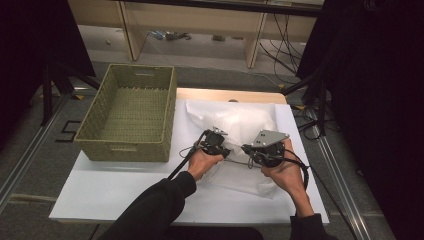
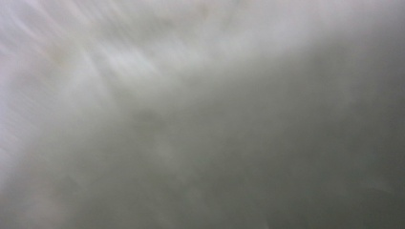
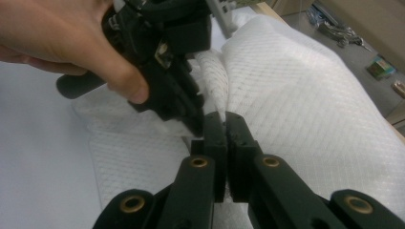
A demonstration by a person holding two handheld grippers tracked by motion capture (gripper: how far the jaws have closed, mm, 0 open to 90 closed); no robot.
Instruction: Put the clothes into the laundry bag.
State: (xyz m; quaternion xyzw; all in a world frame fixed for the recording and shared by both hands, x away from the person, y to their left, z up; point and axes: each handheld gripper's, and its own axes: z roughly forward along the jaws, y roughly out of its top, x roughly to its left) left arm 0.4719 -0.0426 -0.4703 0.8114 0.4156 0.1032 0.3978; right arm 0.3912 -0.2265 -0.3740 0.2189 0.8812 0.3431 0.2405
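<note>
A white quilted cloth (image 1: 240,122) lies rumpled on the white table (image 1: 100,190). Both grippers meet over its near middle. My right gripper (image 1: 248,150) points left, and in the right gripper view its black jaws (image 3: 224,119) stand together with a thin fold of the cloth (image 3: 310,95) pinched between the pads. My left gripper (image 1: 225,151), held in a hand, points down into the same fold just in front of them (image 3: 196,125), and its jaws look closed on the fabric. The left gripper view is a blur of white cloth (image 2: 143,71) very close to the lens.
A woven basket (image 1: 125,150) with nothing in it stands at the table's back left, beside the cloth. Black curtains hang on both sides, and cables (image 1: 305,120) trail on the floor at the right. Bare white table runs along the front and left.
</note>
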